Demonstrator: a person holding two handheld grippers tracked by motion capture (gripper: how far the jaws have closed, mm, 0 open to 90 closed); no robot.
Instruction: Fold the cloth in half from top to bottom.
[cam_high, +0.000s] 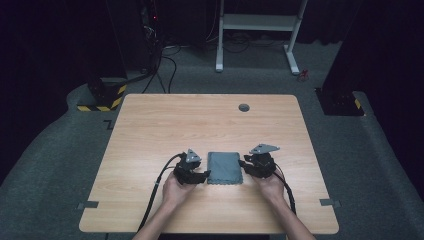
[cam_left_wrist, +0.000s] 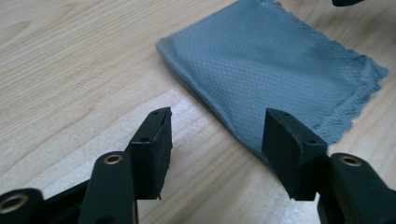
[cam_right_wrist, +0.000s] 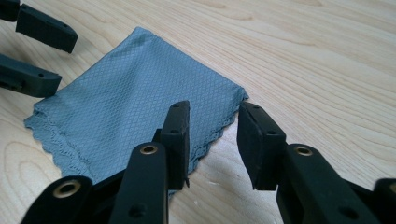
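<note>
The wooden tabletop (cam_high: 150, 125) carries a folded grey cloth (cam_high: 225, 168) near its front edge, lying flat between the two hands; it is a neat rectangle of several layers, with a scalloped hem along the side nearest the person. The left claw (cam_high: 202, 176) sits just beside the cloth's near left corner, its jaws standing wide with nothing between them but bare wood, one pad close over the folded edge. The right claw (cam_high: 243, 165) rests at the cloth's right edge, jaws parted to a moderate gap, one pad (cam_right_wrist: 177, 135) over the fabric and the other over wood; neither presses on it, so the cloth lies free. The folding looks done or close to it; the risk now is a snag, since either claw drawing away low could catch the hem or the top layer and drag the stack askew; a pad brushing the loose corner could flip it open and undo the fold.
</note>
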